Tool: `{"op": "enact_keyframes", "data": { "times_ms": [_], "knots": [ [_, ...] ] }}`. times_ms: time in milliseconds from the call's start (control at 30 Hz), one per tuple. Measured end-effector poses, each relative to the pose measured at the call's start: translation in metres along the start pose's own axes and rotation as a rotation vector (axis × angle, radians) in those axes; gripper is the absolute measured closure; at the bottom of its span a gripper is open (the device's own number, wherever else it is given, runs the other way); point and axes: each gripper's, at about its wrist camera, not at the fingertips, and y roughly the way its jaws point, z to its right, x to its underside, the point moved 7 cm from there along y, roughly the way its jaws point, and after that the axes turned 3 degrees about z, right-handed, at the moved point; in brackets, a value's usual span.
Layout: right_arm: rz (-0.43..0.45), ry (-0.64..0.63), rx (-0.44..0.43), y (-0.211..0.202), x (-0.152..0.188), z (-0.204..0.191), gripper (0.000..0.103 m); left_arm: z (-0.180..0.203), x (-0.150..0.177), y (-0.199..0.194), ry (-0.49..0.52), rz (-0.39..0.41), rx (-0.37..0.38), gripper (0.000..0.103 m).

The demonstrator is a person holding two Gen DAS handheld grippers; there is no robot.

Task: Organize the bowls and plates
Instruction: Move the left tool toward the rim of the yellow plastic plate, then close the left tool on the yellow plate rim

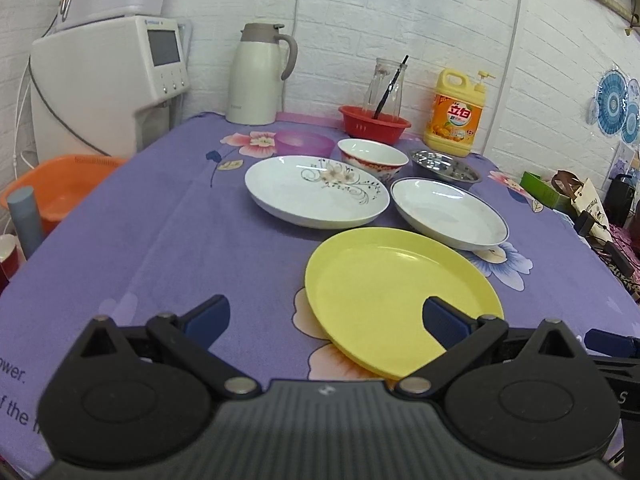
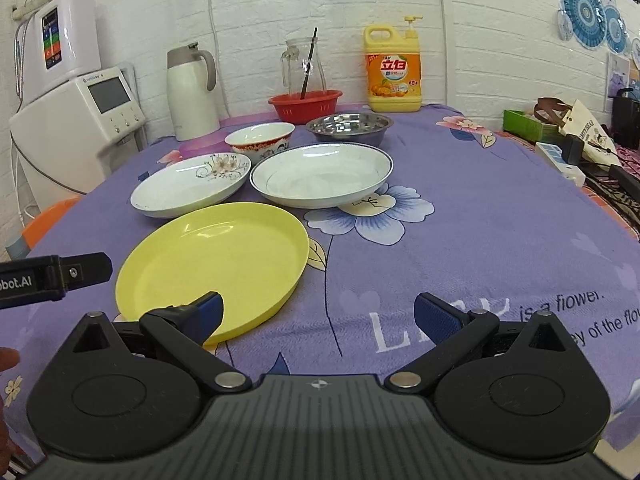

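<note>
While both gape | yellow plate [image 1: 396, 296] before left hand-held gripper [image 1: 326, 320]

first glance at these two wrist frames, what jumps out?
The yellow plate lies nearest, just ahead of both open grippers, left gripper and right gripper. Behind it two white plates sit side by side on the purple floral tablecloth. At the back wall stands a bright yellow detergent jug.
</note>
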Motion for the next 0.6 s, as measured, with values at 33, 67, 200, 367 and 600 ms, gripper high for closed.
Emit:
{"op": "enact_keyframes", "data": {
  "times_ms": [33,67,200,367,600],
  "knots": [
    [-0.019,-0.005,0.001,0.010,-0.002,0.000,0.000,-0.002,-0.001,0.008,-0.006,-0.014,0.002,0.001],
    [-0.035,-0.013,0.000,0.020,-0.005,0.000,0.000,-0.004,-0.003,0.016,-0.010,-0.028,0.004,0.001],
    [-0.093,-0.064,-0.010,0.055,-0.013,-0.007,0.000,-0.008,-0.008,0.047,-0.009,-0.070,-0.005,0.001],
    [-0.164,-0.106,-0.050,0.083,-0.011,-0.019,0.000,-0.012,-0.006,0.069,0.004,-0.116,-0.018,0.001],
    [-0.129,-0.126,-0.082,0.085,-0.013,-0.020,0.000,-0.015,0.003,0.085,0.064,-0.153,-0.059,0.001]
  ]
}}
